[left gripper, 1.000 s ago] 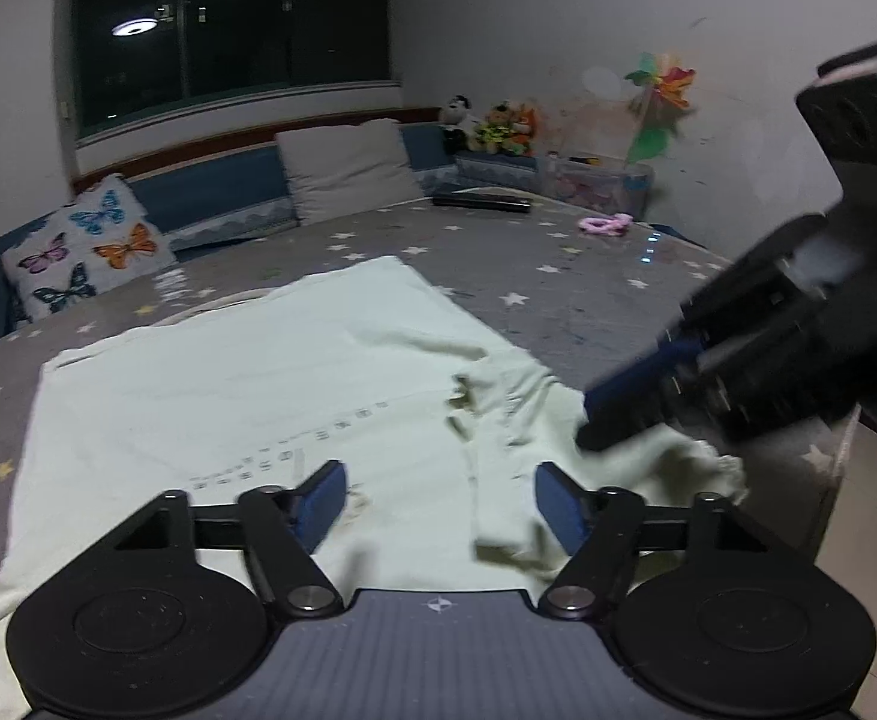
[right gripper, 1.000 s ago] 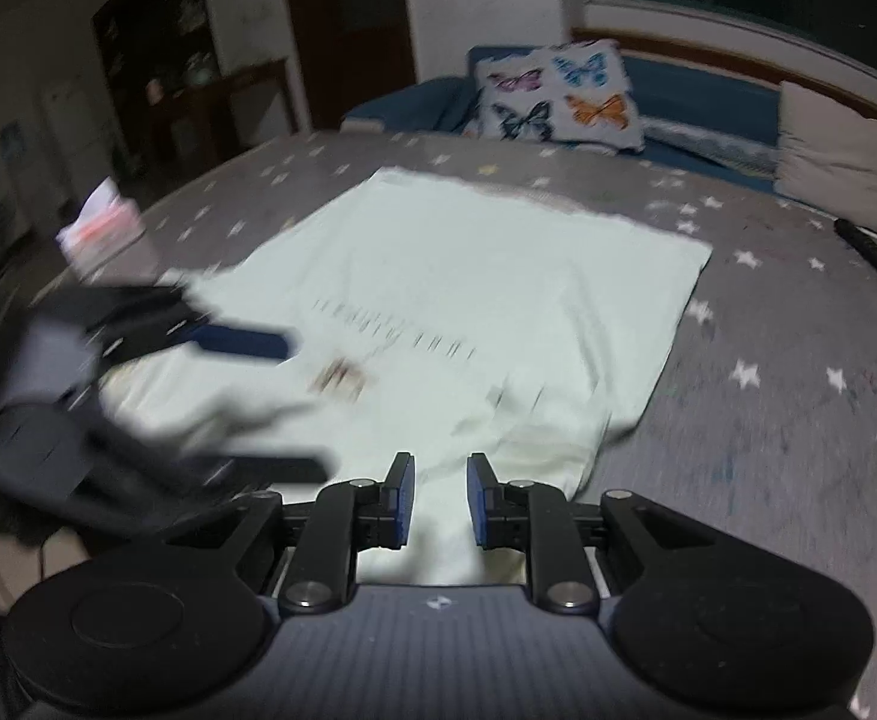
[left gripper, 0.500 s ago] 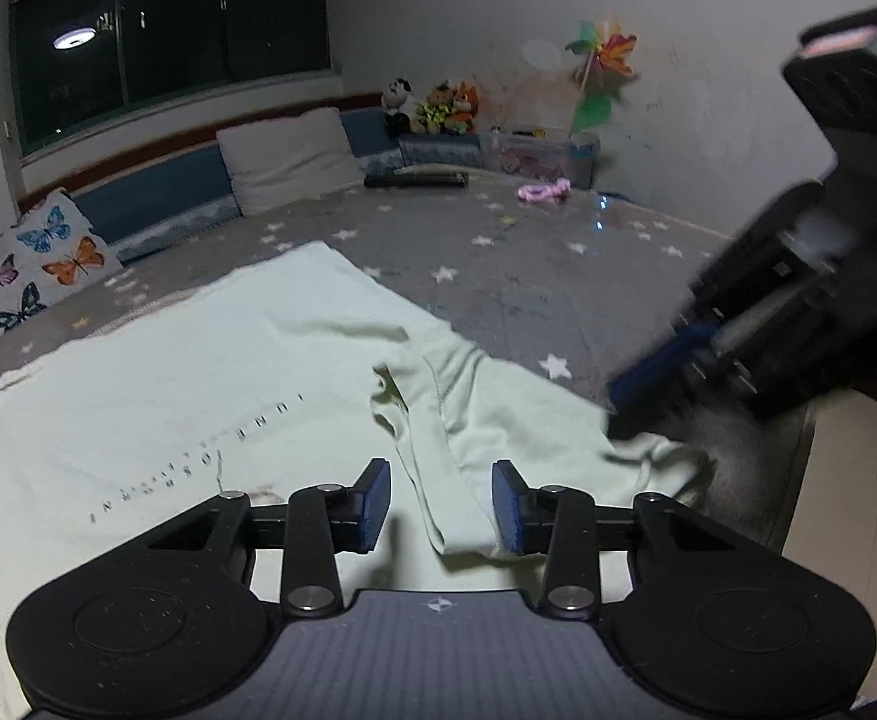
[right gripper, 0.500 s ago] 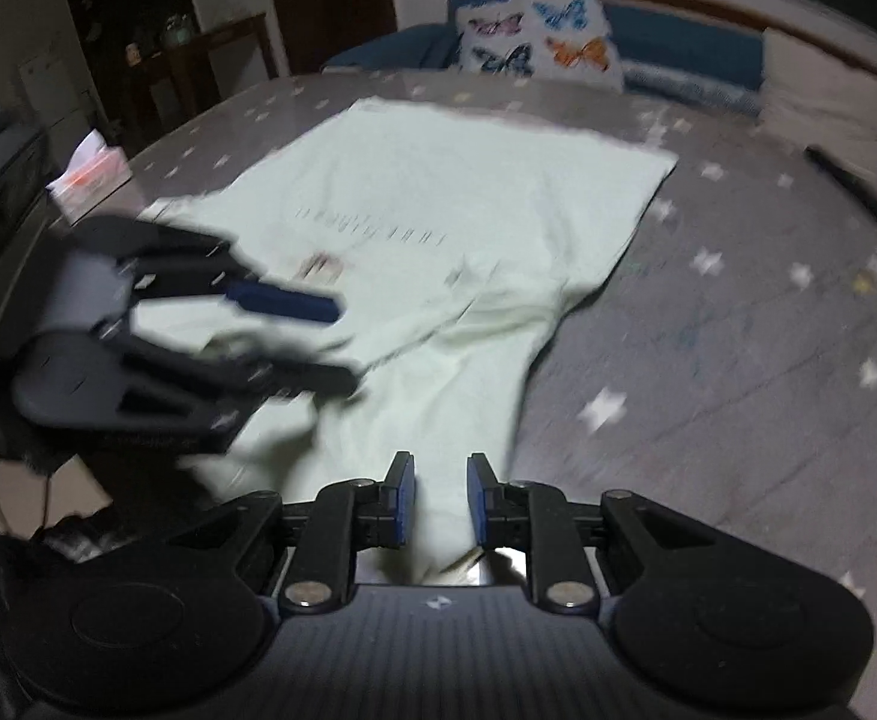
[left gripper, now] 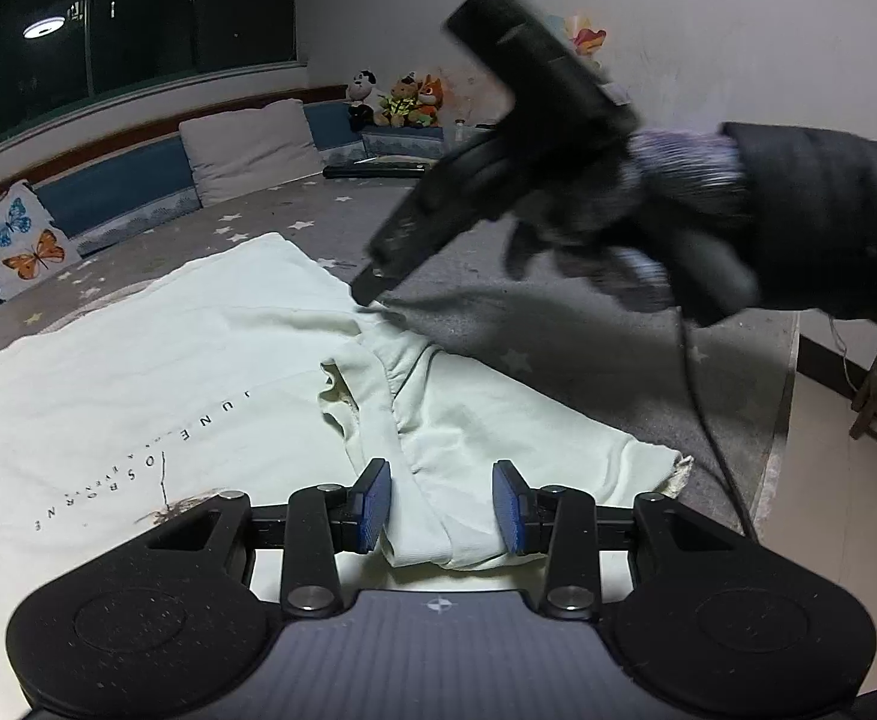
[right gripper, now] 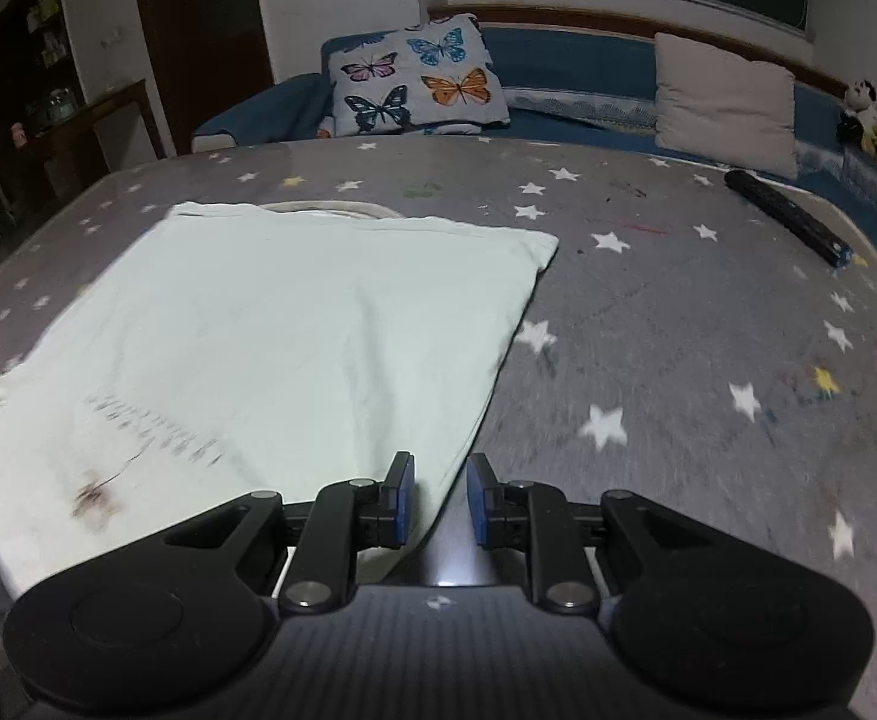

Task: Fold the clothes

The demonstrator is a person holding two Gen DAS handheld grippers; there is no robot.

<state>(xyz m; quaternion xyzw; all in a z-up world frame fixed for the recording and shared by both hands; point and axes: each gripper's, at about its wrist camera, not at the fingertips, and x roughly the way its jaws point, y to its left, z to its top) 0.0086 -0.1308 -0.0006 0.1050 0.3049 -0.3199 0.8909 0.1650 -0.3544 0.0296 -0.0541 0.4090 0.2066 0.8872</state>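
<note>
Pale green shirt (left gripper: 138,396) lies spread on the star-print bed (right gripper: 678,312). One sleeve (left gripper: 438,420) lies inward; body folds remain, I judge. Left gripper (left gripper: 441,504) jaws part-open around the cuff. Right gripper (right gripper: 438,501) jaws narrowly apart astride shirt's edge; grip uncertain.

Home bedroom or living room at night: wide bed with grey star-print cover (right gripper: 678,312), butterfly-print pillow (right gripper: 417,84) and plain pillow (right gripper: 726,102) along a blue far bench, stuffed toys (left gripper: 399,99) in the corner, dark window (left gripper: 138,30), wooden cabinet (right gripper: 48,90) far left.
</note>
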